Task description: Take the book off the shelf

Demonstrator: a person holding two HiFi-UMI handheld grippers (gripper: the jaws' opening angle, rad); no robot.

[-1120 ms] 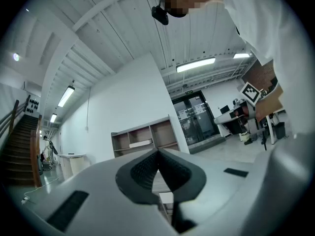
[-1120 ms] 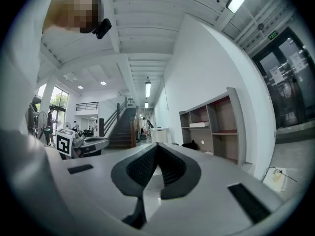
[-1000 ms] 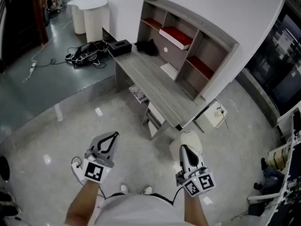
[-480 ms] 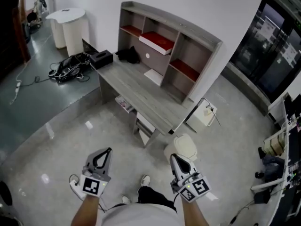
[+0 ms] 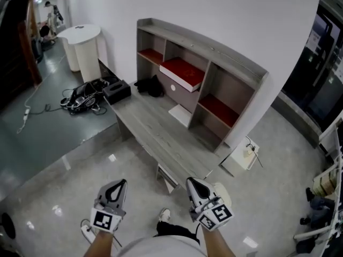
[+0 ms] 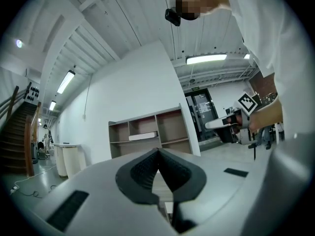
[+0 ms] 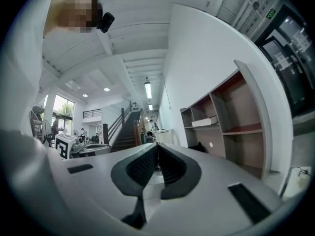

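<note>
Head view: where is the book [image 5: 182, 73]?

It lies flat in the middle compartment of the grey shelf unit [image 5: 225, 55] at the back of the desk [image 5: 153, 130]. That is twelve o'clock from the right gripper [image 5: 189, 181] and one o'clock from the left gripper [image 5: 122, 182]. Both are well apart from it.

What does it look like?

It is a broad, thin slab with a red cover on top and a white band of page edges along the near sides. Its near corner seems to stick out past the shelf's front. In the left gripper view the book [image 6: 143, 136] is only a pale bar.

And the jaws?

In each gripper view the ribbed black pads meet at the tips. Both pairs are closed, with nothing between them.

Anything else near the book?

A white sheet [image 5: 181, 115] lies on the desk at its six o'clock. A black box [image 5: 117, 91] sits at its nine o'clock, with a dark bundle [image 5: 150, 85] between the box and the book.
</note>
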